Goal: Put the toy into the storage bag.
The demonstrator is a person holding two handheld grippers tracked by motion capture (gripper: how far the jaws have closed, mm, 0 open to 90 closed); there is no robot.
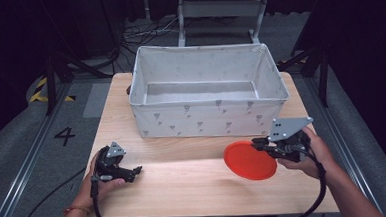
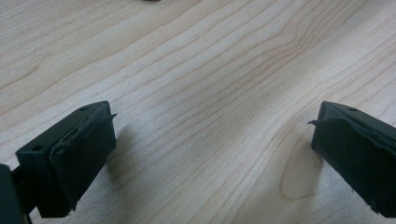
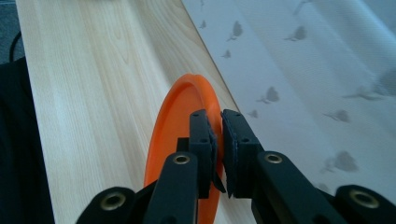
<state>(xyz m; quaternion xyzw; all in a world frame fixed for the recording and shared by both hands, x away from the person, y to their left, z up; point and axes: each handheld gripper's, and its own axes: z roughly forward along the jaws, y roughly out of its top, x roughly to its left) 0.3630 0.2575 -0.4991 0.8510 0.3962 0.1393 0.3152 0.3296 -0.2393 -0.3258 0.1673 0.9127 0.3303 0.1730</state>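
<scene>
An orange round plate [image 1: 250,160] hangs tilted above the table's right side, pinched by its rim in my right gripper [image 1: 259,145]. In the right gripper view the two jaws are shut on the edge of the plate [image 3: 180,112], at my right gripper [image 3: 218,140], with the box wall just beyond. My left gripper [image 1: 134,170] rests on the table at the front left, held by a hand. Its black pads [image 2: 84,154] stand wide apart over bare wood, my left gripper [image 2: 212,140] open and holding nothing.
A large white fabric box [image 1: 209,115] with a small grey print stands at the back of the wooden table [image 1: 185,189], its inside showing a pale bottom. Cables trail from both grippers off the front edge. Dark floor and stands surround the table.
</scene>
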